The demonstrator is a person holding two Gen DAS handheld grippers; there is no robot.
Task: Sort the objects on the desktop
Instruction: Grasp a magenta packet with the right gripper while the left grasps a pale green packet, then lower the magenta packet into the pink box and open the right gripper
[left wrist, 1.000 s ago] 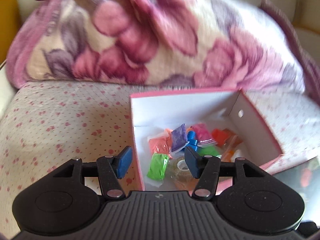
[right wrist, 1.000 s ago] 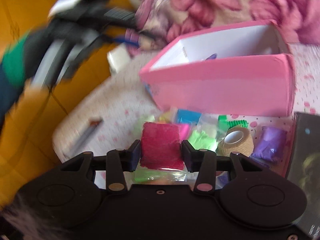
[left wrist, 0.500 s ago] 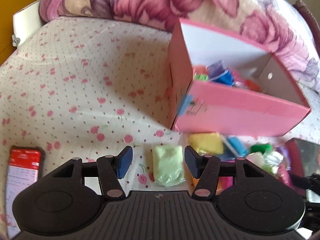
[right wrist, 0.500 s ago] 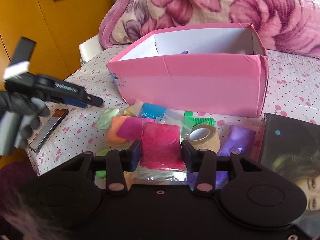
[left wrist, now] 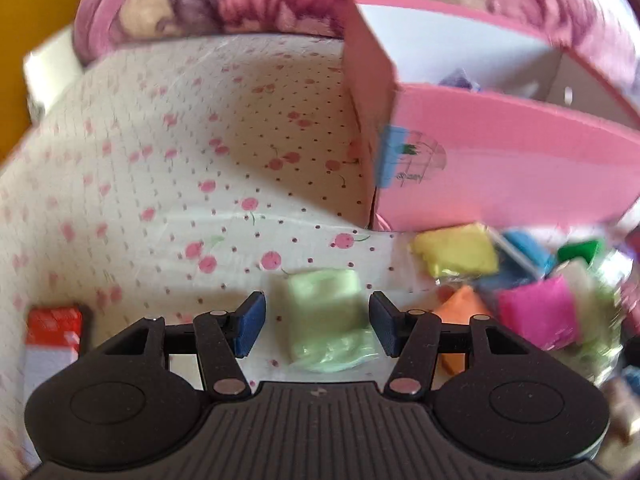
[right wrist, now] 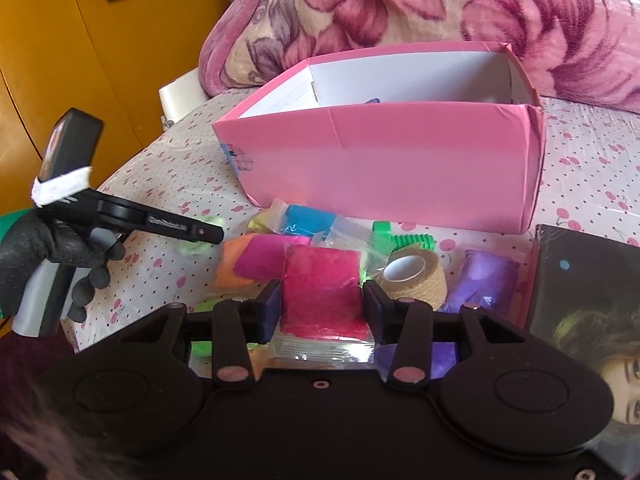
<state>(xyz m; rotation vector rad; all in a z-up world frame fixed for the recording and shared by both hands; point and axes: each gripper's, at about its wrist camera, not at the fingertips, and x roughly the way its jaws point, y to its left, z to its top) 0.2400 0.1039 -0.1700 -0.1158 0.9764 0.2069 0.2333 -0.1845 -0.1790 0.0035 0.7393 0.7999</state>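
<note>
A pink open box [right wrist: 392, 168] stands on the cherry-print cloth; it also shows in the left wrist view [left wrist: 500, 152]. Several coloured clay packets lie in front of it. My left gripper [left wrist: 316, 326] is open, with a pale green packet [left wrist: 326, 312] lying on the cloth between its fingers. My right gripper [right wrist: 320, 308] is shut on a red packet [right wrist: 320, 288] in a clear bag, above the pile. The left gripper also shows in the right wrist view [right wrist: 200, 236], low over the pale green packet.
A roll of tan tape [right wrist: 416, 276], a purple packet [right wrist: 484, 280], a green comb [right wrist: 404, 240], and blue [right wrist: 308, 218], orange [right wrist: 230, 260] and magenta packets lie by the box. A dark book [right wrist: 584, 320] lies at right. A red-and-white pack [left wrist: 52, 332] lies at left. A floral blanket [right wrist: 400, 4] is behind.
My left gripper has come out of the box, swung down to the cloth, and now straddles the pale green packet. My right gripper still holds the red packet, nearly still.
</note>
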